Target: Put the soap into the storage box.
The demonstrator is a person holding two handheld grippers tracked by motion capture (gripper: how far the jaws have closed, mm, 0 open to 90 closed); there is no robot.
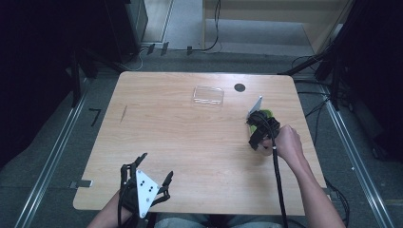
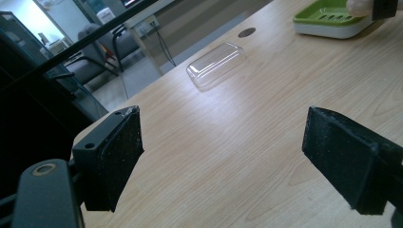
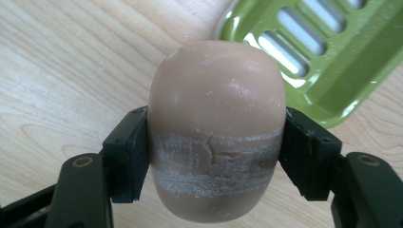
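A pale wooden surface (image 1: pixel 199 142) spreads below the high view, with a dark round hole (image 1: pixel 239 87) near its far edge. At the near left corner the left gripper (image 1: pixel 155 167) hovers with its fingers (image 2: pixel 114 156) spread wide, holding nothing. At the right, a hand (image 1: pixel 286 142) holds the right gripper (image 1: pixel 253 121) over a green soap dish (image 1: pixel 267 113), which that view mostly hides. The left gripper view shows the dish's white base and slotted green tray (image 2: pixel 328 19), cut off at the frame's top. A clear plastic lid (image 1: pixel 208 95) lies apart from the dish, toward the far edge. The right gripper view shows a tan soap bar (image 3: pixel 217 128), scuffed and cracked across its middle, clamped between the right fingers (image 3: pixel 126 152) just beside the dish rim (image 3: pixel 323 71); whether it touches the wood is unclear.
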